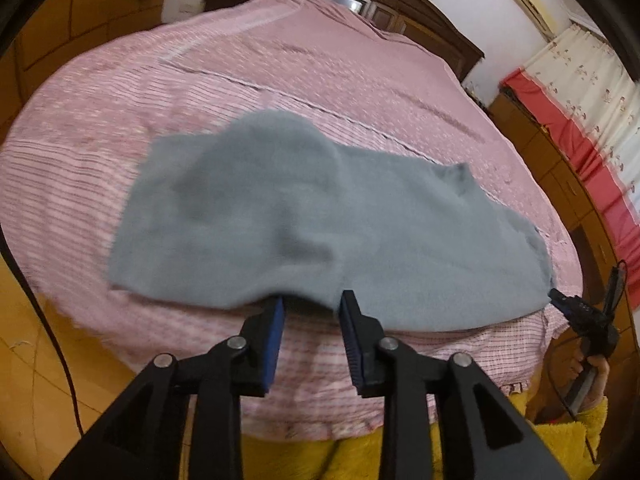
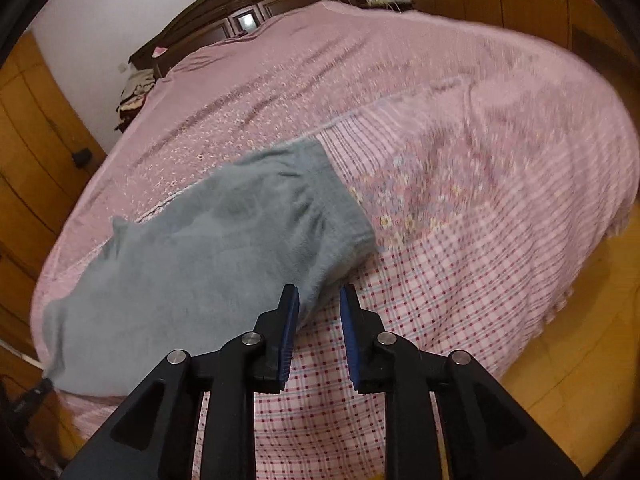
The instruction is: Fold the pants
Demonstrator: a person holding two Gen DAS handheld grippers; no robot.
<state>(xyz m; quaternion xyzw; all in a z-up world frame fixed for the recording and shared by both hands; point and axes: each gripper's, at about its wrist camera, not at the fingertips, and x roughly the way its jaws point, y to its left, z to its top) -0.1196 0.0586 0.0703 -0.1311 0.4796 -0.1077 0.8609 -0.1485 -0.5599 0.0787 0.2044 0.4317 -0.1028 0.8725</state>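
Grey fleece pants [image 1: 304, 216] lie spread across the near part of a bed covered with a pink patterned bedspread [image 1: 320, 80]. In the left wrist view they fill the middle of the picture, running from about 9 o'clock to 4 o'clock, with a raised hump of cloth toward 12 o'clock and the near edge hanging close to the bed's edge.

The left gripper [image 1: 312, 308] sits at 6 o'clock in its own view, its blue-padded fingers [image 1: 276, 332] spread apart. The tips reach the near edge of the pants, and a fold of grey cloth lies over the gap between them; whether any cloth sits inside the gap cannot be told.

In the right wrist view the pants [image 2: 208, 256] stretch from the centre toward 8 o'clock, with the gathered waistband end near the middle of the picture. The right gripper [image 2: 319, 300] is at 6 o'clock, its fingers also spread. The left finger's tip touches the edge of the cloth, and the right finger stands over the checked part of the bedspread [image 2: 440, 280], just beside the pants.

In the left wrist view the right gripper [image 1: 560, 300] shows at 4 o'clock, at the far end of the pants, held in a hand [image 1: 592, 364] with a yellow fuzzy sleeve [image 1: 576, 432]. A dark wooden headboard [image 1: 400, 4] stands at 12 o'clock, and a red and cream curtain [image 1: 580, 100] hangs at 2 o'clock.
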